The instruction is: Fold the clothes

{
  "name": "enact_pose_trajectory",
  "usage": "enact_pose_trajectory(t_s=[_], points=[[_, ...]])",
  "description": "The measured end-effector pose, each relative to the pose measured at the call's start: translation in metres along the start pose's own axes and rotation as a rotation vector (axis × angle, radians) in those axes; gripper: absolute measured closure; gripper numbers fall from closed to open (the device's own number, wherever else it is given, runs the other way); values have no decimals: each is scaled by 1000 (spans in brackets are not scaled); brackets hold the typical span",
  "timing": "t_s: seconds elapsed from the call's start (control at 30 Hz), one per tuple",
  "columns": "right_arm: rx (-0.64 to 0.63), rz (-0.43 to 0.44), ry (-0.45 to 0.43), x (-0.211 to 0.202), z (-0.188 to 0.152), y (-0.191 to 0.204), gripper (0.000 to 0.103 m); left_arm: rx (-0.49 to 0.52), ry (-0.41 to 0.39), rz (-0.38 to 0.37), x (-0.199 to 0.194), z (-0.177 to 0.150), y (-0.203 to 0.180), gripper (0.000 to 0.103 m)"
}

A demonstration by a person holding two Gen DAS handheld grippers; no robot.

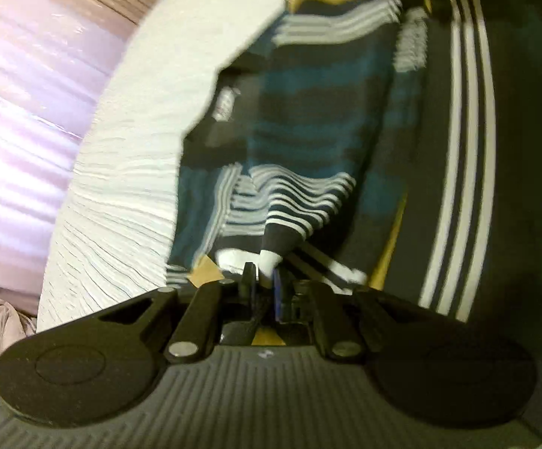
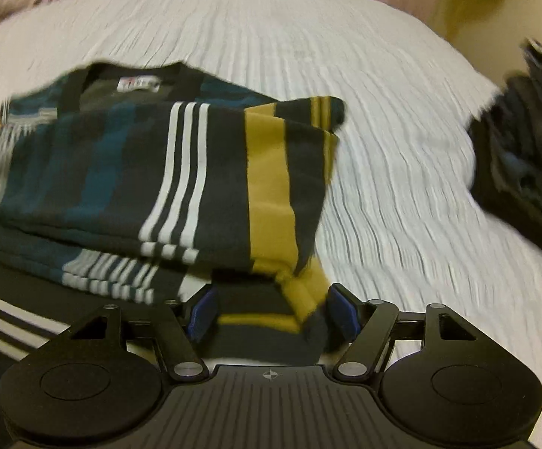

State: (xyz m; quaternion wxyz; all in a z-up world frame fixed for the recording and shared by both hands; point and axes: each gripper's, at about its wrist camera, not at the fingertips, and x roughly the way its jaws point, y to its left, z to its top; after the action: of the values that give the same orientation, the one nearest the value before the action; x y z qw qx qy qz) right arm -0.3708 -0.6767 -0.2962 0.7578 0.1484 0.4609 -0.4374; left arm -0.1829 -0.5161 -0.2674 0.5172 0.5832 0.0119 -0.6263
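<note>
Soft, limp shirt (image 2: 181, 172): left gripper (image 1: 265, 286) pinches its hem; right gripper (image 2: 271, 310), jaws wide, should take the 6 o'clock corner.

Striped shirt (image 2: 181, 172) spread on the bedcover (image 2: 383, 112), folded over on itself, collar label (image 2: 138, 84) at the far edge in the right wrist view. Dark garment (image 2: 525, 157) off to the right on the same bedcover, well apart from the shirt. Near hem of the shirt pinched in the left gripper (image 1: 265, 284); the shirt's near right corner between the spread fingers of the right gripper (image 2: 271, 314).
</note>
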Motion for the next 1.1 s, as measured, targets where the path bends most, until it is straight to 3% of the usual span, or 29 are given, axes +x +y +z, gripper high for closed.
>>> enact_pose_trajectory(t_s=[0.07, 0.17, 0.23, 0.3, 0.4, 0.53, 0.67, 0.93, 1.1], points=[[-50, -32, -18, 9, 5, -6, 35, 12, -16, -37, -4, 3, -4, 96], [56, -134, -44, 7, 14, -37, 35, 96, 14, -103, 7, 6, -20, 95], [158, -140, -13, 9, 13, -59, 35, 155, 48, -131, 13, 8, -33, 95], [156, -117, 10, 9, 8, -66, 34, 194, 71, -126, 18, 10, -43, 95], [111, -99, 26, 2, 4, -61, 34, 167, 128, -130, 19, 13, -44, 93], [172, -87, 56, -16, -7, -56, 34, 116, 180, -138, 10, 12, -41, 90], [219, -62, 95, -39, -25, -52, 34, -17, 228, -159, -9, 11, -34, 88], [276, 88, 130, -84, -56, -50, 34, -506, 370, -152, -57, 3, -27, 77], [197, 170, 163, -99, -65, -35, 34, -583, 426, -122, -97, 5, -59, 58]])
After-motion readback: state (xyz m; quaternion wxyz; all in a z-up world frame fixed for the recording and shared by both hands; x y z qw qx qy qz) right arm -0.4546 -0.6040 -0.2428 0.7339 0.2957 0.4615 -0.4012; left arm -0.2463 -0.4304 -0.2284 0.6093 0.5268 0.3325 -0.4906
